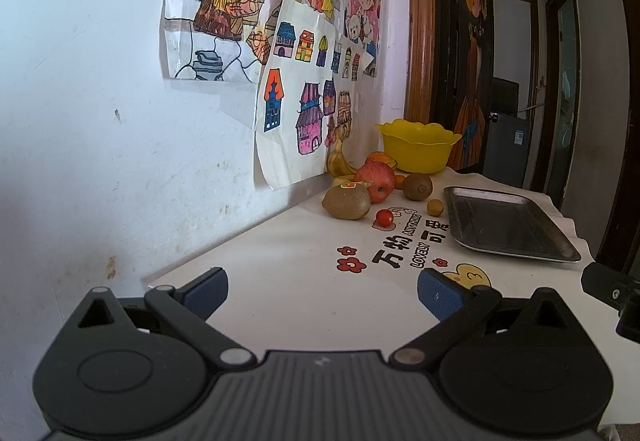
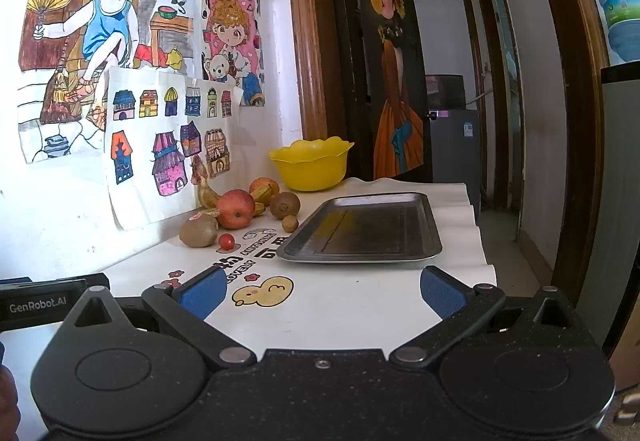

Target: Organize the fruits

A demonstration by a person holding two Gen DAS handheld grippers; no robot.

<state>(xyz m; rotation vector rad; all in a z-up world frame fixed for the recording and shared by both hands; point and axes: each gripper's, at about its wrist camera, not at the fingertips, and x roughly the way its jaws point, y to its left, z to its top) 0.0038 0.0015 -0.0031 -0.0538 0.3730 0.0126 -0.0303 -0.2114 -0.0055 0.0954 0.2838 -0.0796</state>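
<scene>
Dull metal tray (image 2: 360, 229), glossy plastic bowl (image 2: 310, 165) — fuzzy kiwis (image 2: 199, 231)

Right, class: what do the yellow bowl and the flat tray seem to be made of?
Yellow bowl: probably plastic, with uniform bright colour, a soft sheen and a moulded scalloped rim.
Flat tray: likely metal, perhaps stainless steel, grey with a shiny rolled rim and dull reflective base.
</scene>
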